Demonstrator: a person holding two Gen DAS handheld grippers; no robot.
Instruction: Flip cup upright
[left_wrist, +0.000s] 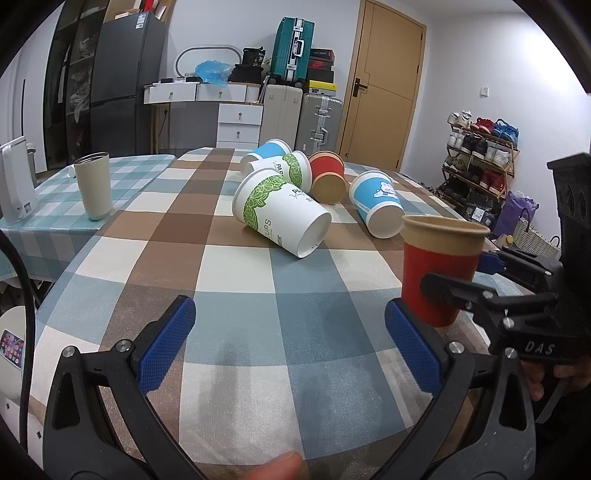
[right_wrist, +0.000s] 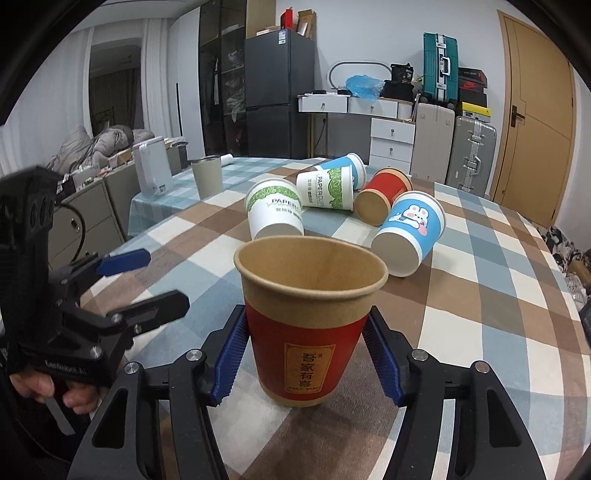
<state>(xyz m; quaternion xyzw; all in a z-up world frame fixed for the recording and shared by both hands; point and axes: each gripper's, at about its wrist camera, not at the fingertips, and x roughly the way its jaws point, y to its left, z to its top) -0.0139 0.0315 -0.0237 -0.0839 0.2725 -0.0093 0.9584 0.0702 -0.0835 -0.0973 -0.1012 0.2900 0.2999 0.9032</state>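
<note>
While the red cup (right_wrist: 306, 328) stands mouth-up at lower centre of the right wrist view, its long axis runs vertical, base on the checked tablecloth (right_wrist: 480, 295).

Red cup, orientation: upright, open rim toward the top of the frame, kraft band under the rim, printed yellow label facing the camera.
Red cup, location: lower centre in the right wrist view; right of centre in the left wrist view (left_wrist: 439, 269), nearer the camera than the fallen cups.
Right gripper (right_wrist: 306, 358): jaws spread to about the cup's width, one blue pad (right_wrist: 231, 360) on each side of the red wall; whether the pads touch the wall or stand just off it, I cannot tell.
Right gripper, pose: fingers roughly level with the table, reaching in from the bottom edge; in the left wrist view it enters from the right edge (left_wrist: 469, 280).
Left gripper (left_wrist: 290, 345): jaws wide open, nothing between them, only cloth below; fingers angled down over the near table.
Left gripper, in the right wrist view: at middle left (right_wrist: 144, 280), well apart from the red cup.
Fallen cups: leaf-print cup (right_wrist: 275, 214), second leaf-print cup (right_wrist: 327, 194), blue cup (right_wrist: 349, 166), second red cup (right_wrist: 380, 201), rabbit cup (right_wrist: 408, 234), all lying on their sides, upper centre.
Tumbler (left_wrist: 93, 186): upright, left of the frame.
</note>
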